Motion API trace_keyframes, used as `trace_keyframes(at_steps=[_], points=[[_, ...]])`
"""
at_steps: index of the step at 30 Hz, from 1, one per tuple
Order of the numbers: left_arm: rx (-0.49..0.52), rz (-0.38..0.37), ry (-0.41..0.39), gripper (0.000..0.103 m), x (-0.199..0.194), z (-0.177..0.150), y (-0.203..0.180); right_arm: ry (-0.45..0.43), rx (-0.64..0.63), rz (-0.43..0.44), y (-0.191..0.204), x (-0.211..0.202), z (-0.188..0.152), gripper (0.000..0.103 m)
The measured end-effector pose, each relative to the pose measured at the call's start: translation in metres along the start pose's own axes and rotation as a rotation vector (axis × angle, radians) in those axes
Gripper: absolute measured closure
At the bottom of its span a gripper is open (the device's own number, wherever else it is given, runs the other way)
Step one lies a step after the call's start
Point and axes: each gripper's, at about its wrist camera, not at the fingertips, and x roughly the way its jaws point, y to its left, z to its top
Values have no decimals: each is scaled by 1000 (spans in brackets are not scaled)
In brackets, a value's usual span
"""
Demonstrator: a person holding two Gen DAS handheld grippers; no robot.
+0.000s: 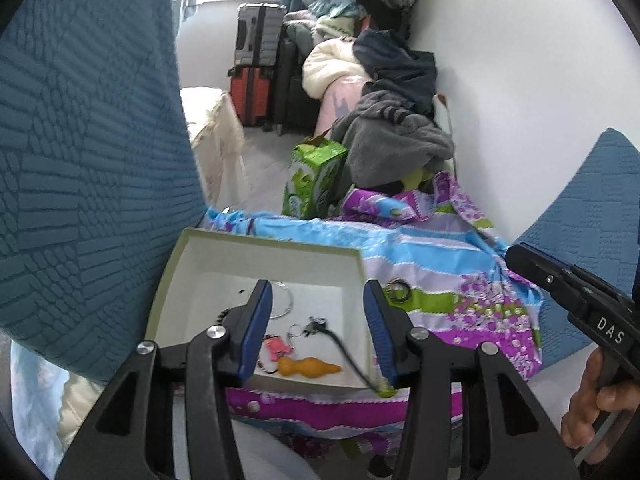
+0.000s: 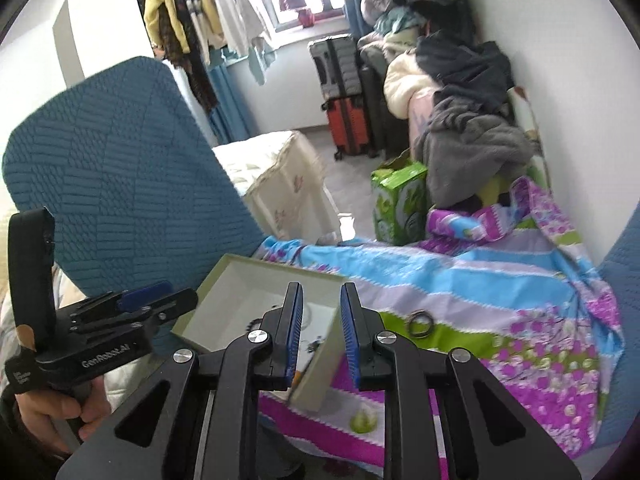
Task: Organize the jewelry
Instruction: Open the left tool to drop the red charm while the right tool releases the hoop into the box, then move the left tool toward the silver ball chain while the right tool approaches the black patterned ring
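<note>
A shallow box with a white inside lies on a colourful bedsheet. In it lie an orange gourd charm, a pink charm, a black cord, a keyring and a thin wire bangle. Stacked metal bangles lie on the sheet to the right of the box. My left gripper is open over the box. My right gripper is open, empty, above the box's right wall.
Blue knit cushions stand left of the box; another is on the right. A green carton, piled clothes and suitcases lie beyond the bed.
</note>
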Motion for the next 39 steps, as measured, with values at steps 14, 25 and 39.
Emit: trace_keyframes(at_steps=[14,25,39], points=[[14,-42,13,55,24,-35,-62,-18,8,-38,-69,-12,-24,85],[-46,6,18,55,48,-61,-93,4,-11,5,-107,11,-34,85],[-136,107,33,55,92,-87,-123,84,-131,89,-143,68,-46,85]])
